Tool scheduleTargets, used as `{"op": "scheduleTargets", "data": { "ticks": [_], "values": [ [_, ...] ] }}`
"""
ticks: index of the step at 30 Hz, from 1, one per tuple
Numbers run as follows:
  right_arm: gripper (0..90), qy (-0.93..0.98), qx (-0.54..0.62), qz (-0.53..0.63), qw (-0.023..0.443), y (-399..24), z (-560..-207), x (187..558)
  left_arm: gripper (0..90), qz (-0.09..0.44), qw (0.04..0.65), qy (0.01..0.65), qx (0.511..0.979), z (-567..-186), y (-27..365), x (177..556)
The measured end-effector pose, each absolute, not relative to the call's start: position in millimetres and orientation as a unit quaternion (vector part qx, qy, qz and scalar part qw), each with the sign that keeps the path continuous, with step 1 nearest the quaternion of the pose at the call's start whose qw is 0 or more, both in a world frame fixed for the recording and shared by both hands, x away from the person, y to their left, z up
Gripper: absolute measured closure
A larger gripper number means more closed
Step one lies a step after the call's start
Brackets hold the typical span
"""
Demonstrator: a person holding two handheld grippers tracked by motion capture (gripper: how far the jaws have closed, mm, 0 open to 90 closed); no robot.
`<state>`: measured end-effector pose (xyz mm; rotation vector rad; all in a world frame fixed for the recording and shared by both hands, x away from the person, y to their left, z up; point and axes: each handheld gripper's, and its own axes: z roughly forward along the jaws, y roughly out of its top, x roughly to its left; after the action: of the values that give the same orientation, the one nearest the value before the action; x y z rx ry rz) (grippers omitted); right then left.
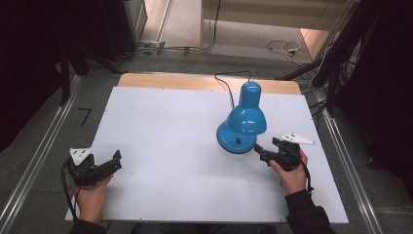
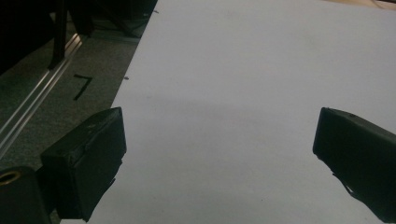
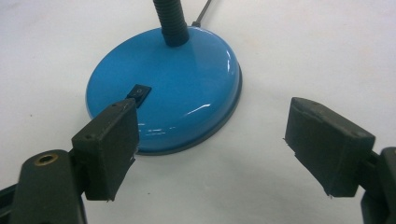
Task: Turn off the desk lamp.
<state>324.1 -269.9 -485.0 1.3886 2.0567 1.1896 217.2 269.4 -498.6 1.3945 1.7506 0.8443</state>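
Observation:
A blue desk lamp (image 1: 245, 119) stands on the white table top (image 1: 170, 146), right of centre, its shade pointing toward me. Its round blue base (image 3: 177, 98) carries a small black rocker switch (image 3: 139, 93) and a black flexible neck (image 3: 172, 21). My right gripper (image 1: 265, 152) is open just right of the base, its jaws wide apart; its left fingertip (image 3: 112, 144) sits close to the switch edge. My left gripper (image 1: 114, 163) rests at the table's front left, open, with bare white surface (image 2: 224, 93) between its jaws.
The lamp's black cord (image 1: 226, 85) runs off the back edge of the table. Metal rails (image 1: 44, 151) flank the table on the floor. A black tape mark (image 2: 81, 86) lies on the grey floor at the left.

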Motion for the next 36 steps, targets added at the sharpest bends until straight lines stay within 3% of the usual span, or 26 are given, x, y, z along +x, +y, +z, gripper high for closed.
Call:
{"op": "scheduleTargets", "data": {
  "ticks": [36],
  "values": [
    [16.4, 0.724, 0.512, 0.413, 0.207, -303.0, -484.6, 310.3, 3.4, 0.325, 0.362, 0.683, 0.545, -500.3, 267.5, 219.8]
  ]
}}
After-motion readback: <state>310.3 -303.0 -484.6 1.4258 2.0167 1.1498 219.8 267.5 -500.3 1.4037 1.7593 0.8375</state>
